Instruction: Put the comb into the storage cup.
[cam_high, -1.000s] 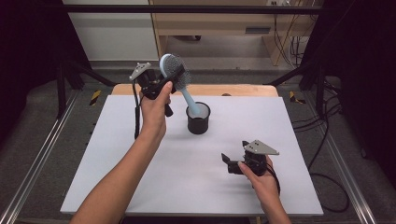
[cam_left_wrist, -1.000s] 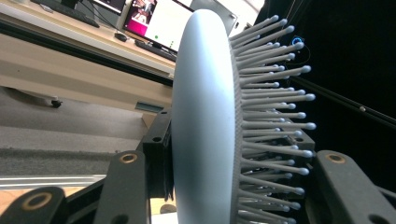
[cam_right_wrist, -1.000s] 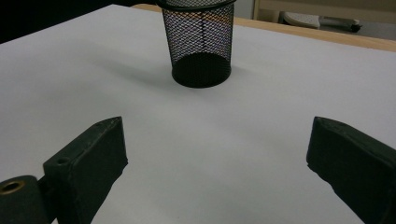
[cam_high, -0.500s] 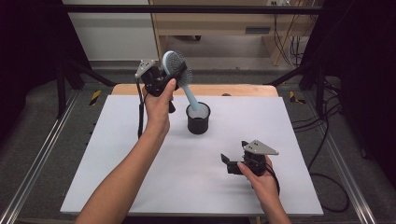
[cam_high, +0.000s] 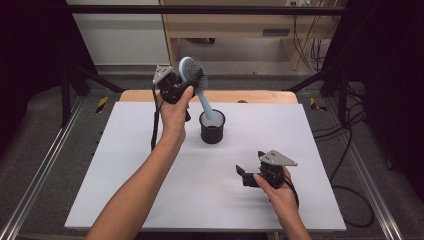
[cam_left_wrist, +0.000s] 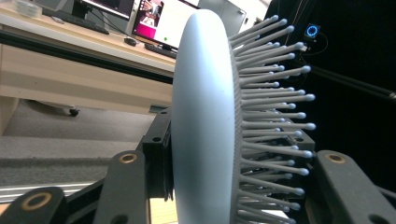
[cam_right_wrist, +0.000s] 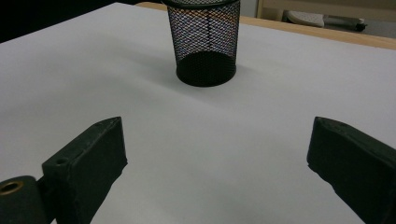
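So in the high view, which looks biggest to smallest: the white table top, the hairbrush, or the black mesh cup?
1. White table top, by far.
2. Hairbrush, longer than the cup is tall, though raised nearer the camera, so unsure.
3. Black mesh cup.

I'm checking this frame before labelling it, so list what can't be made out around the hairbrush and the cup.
- High view: the handle tip of the hairbrush is hidden inside the mesh cup.
- Left gripper view: the brush handle is cut off by the bottom edge; the left gripper pads are hidden behind the brush head.
- Right gripper view: the cup's rim is cut off by the top edge, so the brush is out of frame.
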